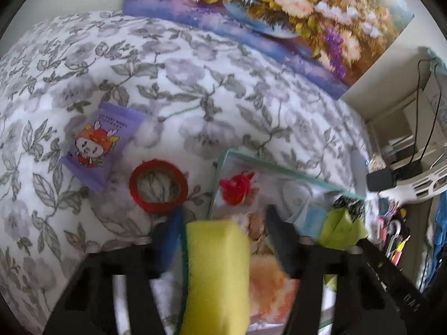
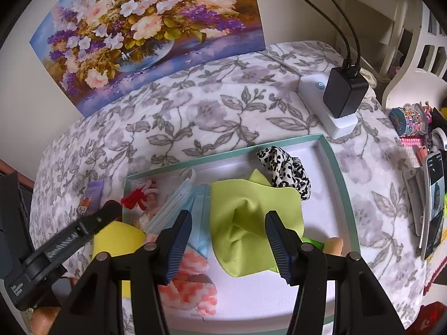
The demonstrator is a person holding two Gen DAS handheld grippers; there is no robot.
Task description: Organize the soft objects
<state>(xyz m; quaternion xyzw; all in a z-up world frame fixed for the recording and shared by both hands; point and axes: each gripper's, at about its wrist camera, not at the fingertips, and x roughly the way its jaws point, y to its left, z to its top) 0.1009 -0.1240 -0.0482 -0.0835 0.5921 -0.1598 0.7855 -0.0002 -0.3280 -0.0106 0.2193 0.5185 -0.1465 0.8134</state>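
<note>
Left gripper (image 1: 220, 220) above the near-left corner of a teal-rimmed tray (image 2: 332, 153) on a bed with a grey floral blanket (image 1: 195, 97). Yellow sponge (image 1: 218, 268) with a dark green scouring face standing on edge between the 2 fingers, flush against the left blue pad (image 1: 171, 240); right finger apart from it with a visible gap, so not pinched from both sides.

Right gripper (image 2: 227, 240) poised over the tray, fingers spread with nothing between them, lime-green cloth (image 2: 245, 223) crumpled directly below and not touched.

Inside the tray: black-and-white spotted scrunchie (image 2: 285, 170) at the far right, touching the cloth's far edge; light blue face mask (image 2: 181, 203) left of the cloth; red fuzzy piece (image 2: 137, 195) in the far-left corner; orange-and-white fluffy item (image 2: 192, 282) near the front.

Outside the tray, on the blanket: red tape roll (image 1: 157, 185) just left of it, and a purple packet (image 1: 97, 145) with a cartoon figure farther left, its small print upside down and unreadable.

White power block with a black charger (image 2: 345, 92) plugged in beyond the tray. Floral painting (image 2: 145, 30) against the wall. Small lettering on the left gripper's side in the right wrist view, too blurred to read.
</note>
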